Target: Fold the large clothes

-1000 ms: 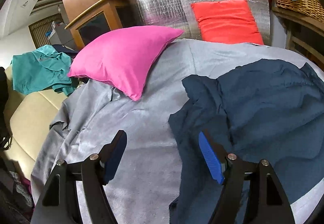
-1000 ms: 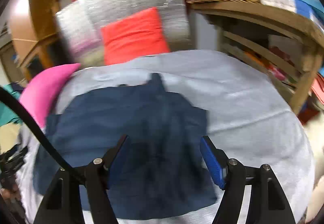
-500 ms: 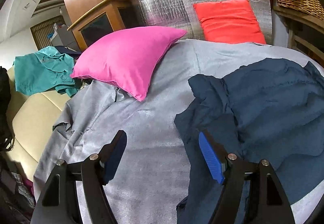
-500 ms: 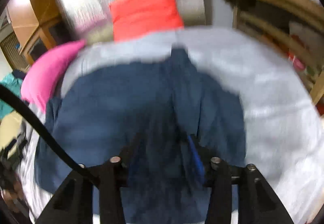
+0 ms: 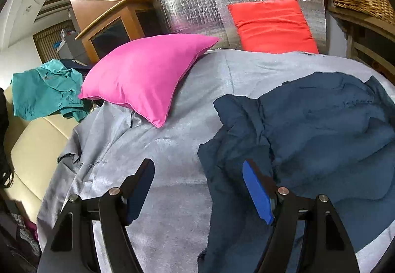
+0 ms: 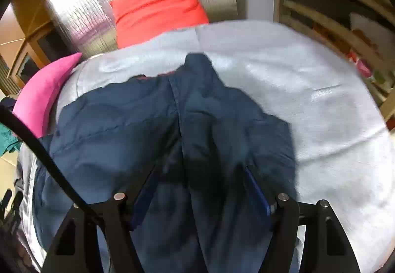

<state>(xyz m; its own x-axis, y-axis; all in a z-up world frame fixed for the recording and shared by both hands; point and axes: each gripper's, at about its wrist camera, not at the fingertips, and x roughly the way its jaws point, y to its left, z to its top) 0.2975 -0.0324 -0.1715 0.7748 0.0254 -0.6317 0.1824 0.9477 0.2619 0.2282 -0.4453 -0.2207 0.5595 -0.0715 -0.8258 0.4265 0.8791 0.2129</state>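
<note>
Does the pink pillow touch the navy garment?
Apart. In the left wrist view, grey cover shows between the pink pillow and the navy garment.

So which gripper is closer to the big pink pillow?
Left. The left gripper hovers over grey cloth just below the shiny pink square pillow; the right gripper is over the navy garment, farther away.

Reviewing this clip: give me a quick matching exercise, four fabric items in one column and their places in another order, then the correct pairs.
Items:
1. pink pillow
2. red cushion
3. navy garment
4. teal shirt

Places:
A. spread on the grey cover
B. leaning against the silver foil panel
C. on the cream seat at far left
D. at the left edge of the grey cover

Pairs: 1-D, 2-B, 3-A, 4-C
</note>
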